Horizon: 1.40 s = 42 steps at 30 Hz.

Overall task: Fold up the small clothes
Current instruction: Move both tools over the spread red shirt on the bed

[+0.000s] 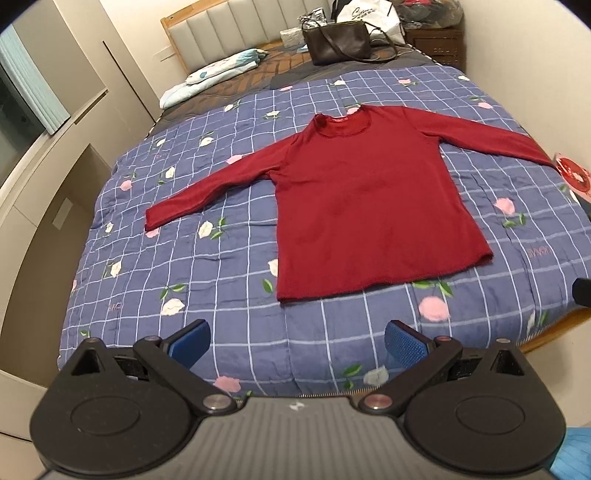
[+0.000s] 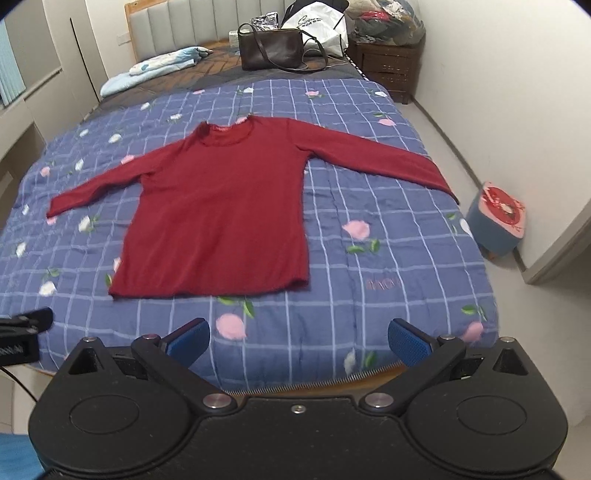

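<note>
1. Red long-sleeved top laid flat, front up, in the middle of the bed, on a blue checked quilt w/ flower print; neck toward the headboard, hem toward the cameras
2. Both sleeves spread out to the sides; right sleeve end reaching the bed's edge, prob. hanging just over it (right wrist view, hard to tell)
3. Left hand-held gripper held above the near edge of the bed, blue pads wide apart, nothing between them, well short of the hem
4. Right hand-held gripper likewise wide open & empty, over the near edge, apart from the top
5. Dark brown handbag standing at the head end, white shopping bag behind it
6. Folded light-blue bedding at the far left corner of the bed
7. Small blue stool w/ red-and-pink top on the floor just beside the bed's right side
8. Dark wooden nightstand in the far right corner, piled w/ clothes
</note>
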### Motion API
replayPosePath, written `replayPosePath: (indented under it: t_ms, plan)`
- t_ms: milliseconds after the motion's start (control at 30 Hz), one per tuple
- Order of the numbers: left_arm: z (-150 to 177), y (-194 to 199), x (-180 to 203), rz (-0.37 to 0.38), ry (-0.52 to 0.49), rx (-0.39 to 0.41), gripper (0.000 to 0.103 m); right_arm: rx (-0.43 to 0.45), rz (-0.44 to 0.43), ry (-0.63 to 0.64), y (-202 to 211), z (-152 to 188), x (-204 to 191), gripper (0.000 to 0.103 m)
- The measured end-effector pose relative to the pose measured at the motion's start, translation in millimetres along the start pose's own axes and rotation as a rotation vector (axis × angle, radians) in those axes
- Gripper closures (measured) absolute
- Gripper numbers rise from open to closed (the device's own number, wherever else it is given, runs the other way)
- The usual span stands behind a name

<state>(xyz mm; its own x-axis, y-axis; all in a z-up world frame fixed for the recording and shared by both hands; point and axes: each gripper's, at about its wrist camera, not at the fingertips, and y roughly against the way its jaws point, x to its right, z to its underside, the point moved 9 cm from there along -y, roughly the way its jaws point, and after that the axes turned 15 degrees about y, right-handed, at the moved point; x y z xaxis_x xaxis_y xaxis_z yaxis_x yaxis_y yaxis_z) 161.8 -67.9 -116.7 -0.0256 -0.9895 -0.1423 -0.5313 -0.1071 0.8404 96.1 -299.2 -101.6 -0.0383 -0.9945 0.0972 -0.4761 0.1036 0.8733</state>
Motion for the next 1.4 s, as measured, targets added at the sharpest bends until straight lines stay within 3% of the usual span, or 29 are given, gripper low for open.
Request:
replayPosePath:
  t_ms: [300,433,867,1133,1400]
  plan:
    - [-47,-17,26,-0.042,0.075,-0.031,0.0,0.03,-0.07,0.049,-19,-68,23,0.0]
    - [-62,-19,30,-0.114,0.097,-0.04,0.0,0.017,-0.112,0.056,-34,-83,30,0.0]
    - [-84,-20,39,-0.267,0.114,-0.095,0.0,-0.031,-0.195,-0.022,-68,-85,54,0.0]
    - [-86,-31,51,-0.26,0.095,-0.136,0.0,-0.087,-0.192,-0.037,-78,-72,61,0.0]
    - [-102,-49,70,-0.226,0.026,-0.154,0.0,-0.095,-0.128,-0.102,-82,-76,83,0.0]
